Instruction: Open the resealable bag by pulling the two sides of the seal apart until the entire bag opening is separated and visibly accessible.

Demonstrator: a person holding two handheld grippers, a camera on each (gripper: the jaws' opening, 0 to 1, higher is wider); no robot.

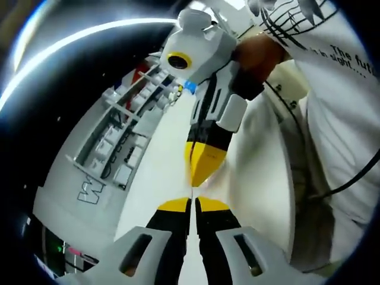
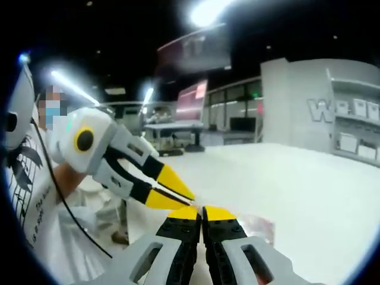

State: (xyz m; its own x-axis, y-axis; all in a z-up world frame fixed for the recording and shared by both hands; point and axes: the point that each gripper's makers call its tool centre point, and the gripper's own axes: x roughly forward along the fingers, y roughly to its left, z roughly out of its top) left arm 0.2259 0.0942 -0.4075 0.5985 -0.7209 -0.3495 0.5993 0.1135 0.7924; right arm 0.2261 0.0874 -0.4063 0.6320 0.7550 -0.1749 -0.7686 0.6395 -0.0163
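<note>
I read this as a big indoor hall, something like a showroom or demonstration lab, not a home. In my right gripper view a white partition wall [image 2: 297, 101] stands at about two o'clock, with raised grey lettering [image 2: 341, 110] and shelving with small white boxes [image 2: 356, 142] beside it. At twelve o'clock the ceiling [image 2: 119, 35] is dark, with a bright lamp [image 2: 208, 10] and strip lights [image 2: 74, 87] at ten o'clock. Display screens [image 2: 193, 95] and a table [image 2: 172, 127] sit far back near eleven o'clock. The floor [image 2: 309, 190] is pale and wide. In my left gripper view the same lettered wall [image 1: 89, 190] runs tilted at nine o'clock.
</note>
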